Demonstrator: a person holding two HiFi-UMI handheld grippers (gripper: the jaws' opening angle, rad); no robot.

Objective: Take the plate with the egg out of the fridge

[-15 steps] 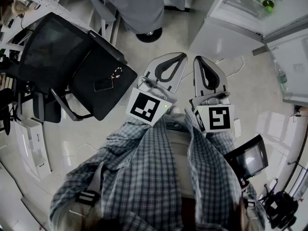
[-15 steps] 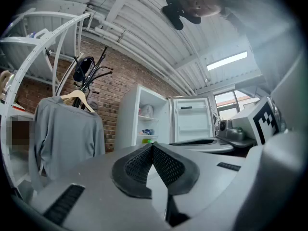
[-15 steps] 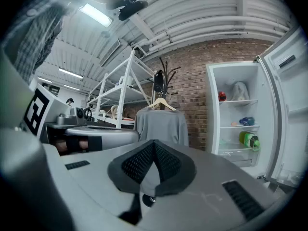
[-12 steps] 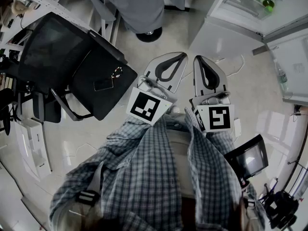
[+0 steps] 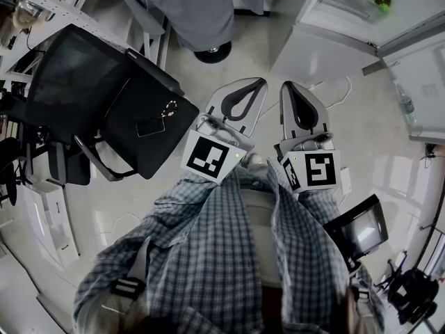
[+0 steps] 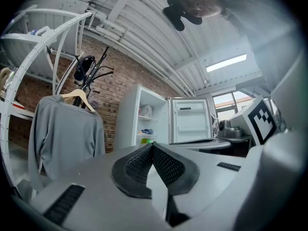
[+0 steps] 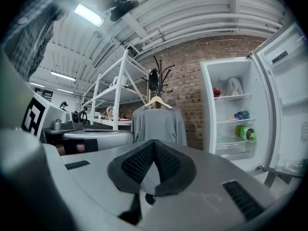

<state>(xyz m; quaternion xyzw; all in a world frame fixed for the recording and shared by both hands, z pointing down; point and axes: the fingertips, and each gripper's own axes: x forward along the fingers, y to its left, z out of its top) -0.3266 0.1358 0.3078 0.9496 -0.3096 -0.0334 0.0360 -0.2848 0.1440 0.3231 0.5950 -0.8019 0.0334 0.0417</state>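
The white fridge (image 7: 231, 114) stands open a few steps ahead, its door (image 7: 288, 105) swung right. Its shelves hold a red item (image 7: 217, 91), a white bag (image 7: 234, 86), a blue item (image 7: 240, 115) and a green bottle (image 7: 247, 132). I cannot make out a plate or an egg. In the head view the fridge (image 5: 348, 16) is at the top right. My left gripper (image 5: 261, 81) and right gripper (image 5: 286, 84) are held side by side near my body, both shut on nothing. Through the left gripper (image 6: 152, 144) the fridge (image 6: 144, 124) shows far off.
A black office chair (image 5: 104, 103) stands to my left. A grey shirt on a hanger (image 7: 159, 124) hangs from a coat stand ahead, beside a white metal rack (image 7: 110, 95). A worktop edge (image 5: 417, 82) is at the right, and a small screen (image 5: 358, 228) sits low right.
The head view has shifted a little, so the fridge and chair sit slightly higher in the frame. Both grippers stay shut and together.
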